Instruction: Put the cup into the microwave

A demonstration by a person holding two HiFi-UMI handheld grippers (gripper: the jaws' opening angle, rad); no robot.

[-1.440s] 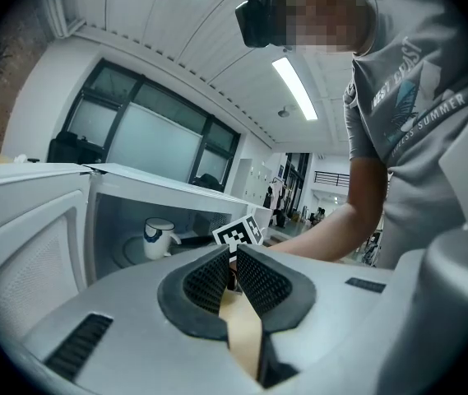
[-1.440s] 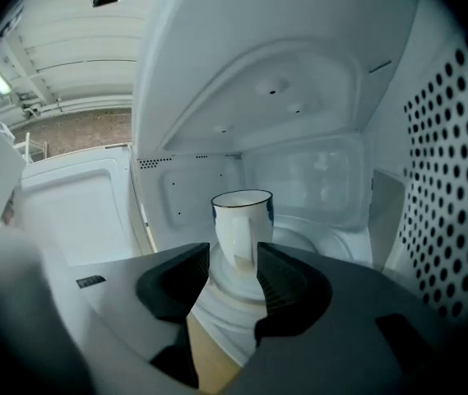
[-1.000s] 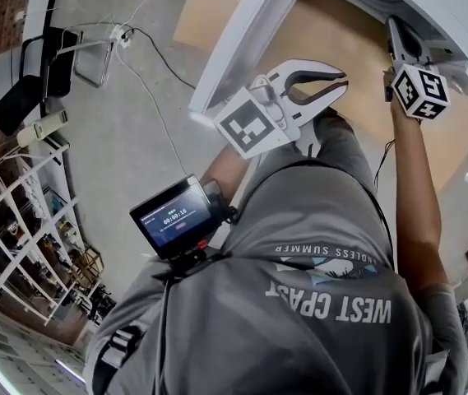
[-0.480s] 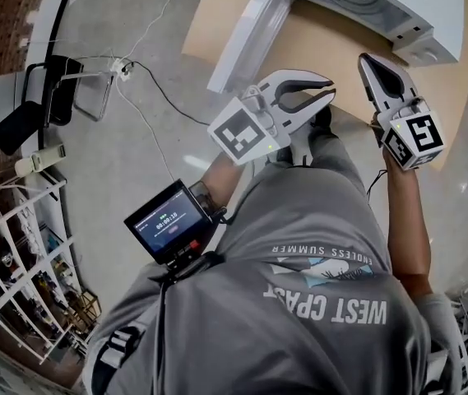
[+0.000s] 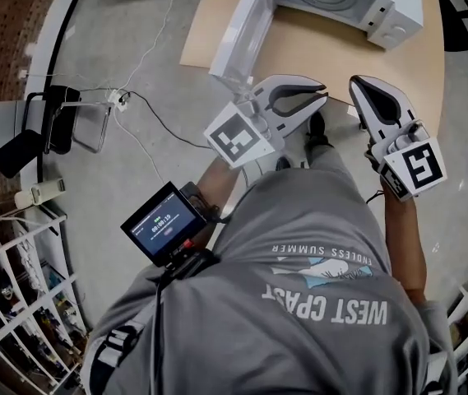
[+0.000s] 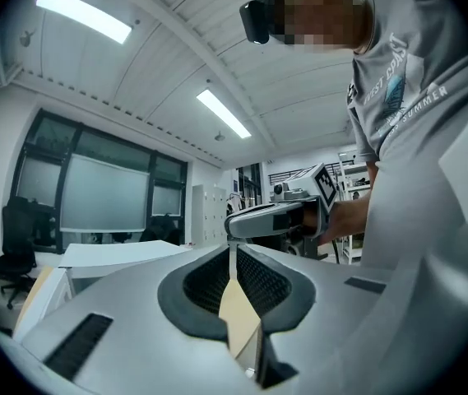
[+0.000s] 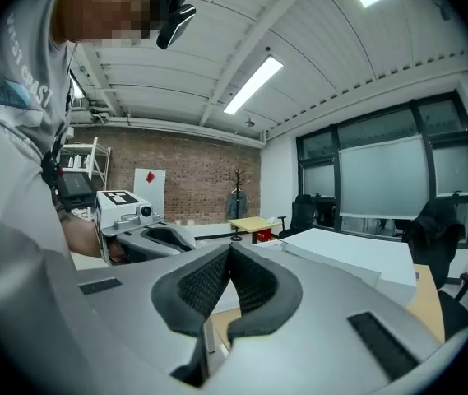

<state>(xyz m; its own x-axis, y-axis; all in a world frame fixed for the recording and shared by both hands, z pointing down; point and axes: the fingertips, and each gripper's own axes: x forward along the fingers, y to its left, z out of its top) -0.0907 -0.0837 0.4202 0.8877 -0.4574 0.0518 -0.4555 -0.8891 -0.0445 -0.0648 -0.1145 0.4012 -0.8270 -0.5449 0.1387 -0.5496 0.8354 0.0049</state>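
The white microwave (image 5: pixel 382 6) stands on the wooden table (image 5: pixel 316 48) with its door (image 5: pixel 242 35) swung open to the left and its turntable bare. No cup shows in any view. My left gripper (image 5: pixel 324 95) hovers level over the table's near edge, shut, nothing between its tips (image 6: pixel 232 241). My right gripper (image 5: pixel 355 82) hangs beside it to the right, shut and empty (image 7: pixel 229 245). Each gripper view catches the other gripper: the right one (image 6: pixel 275 216) and the left one (image 7: pixel 147 233). The microwave (image 7: pixel 357 257) lies ahead of the right jaws.
A black chair (image 5: pixel 40 118) and a power strip (image 5: pixel 118 99) with cables are on the grey floor at left. White wire racks (image 5: pixel 11 303) stand at the lower left. A small screen (image 5: pixel 164 222) is strapped to the person's left arm.
Both grippers have drawn back from the microwave toward the person's body, the right one farther. More of the microwave and table now shows at the top.
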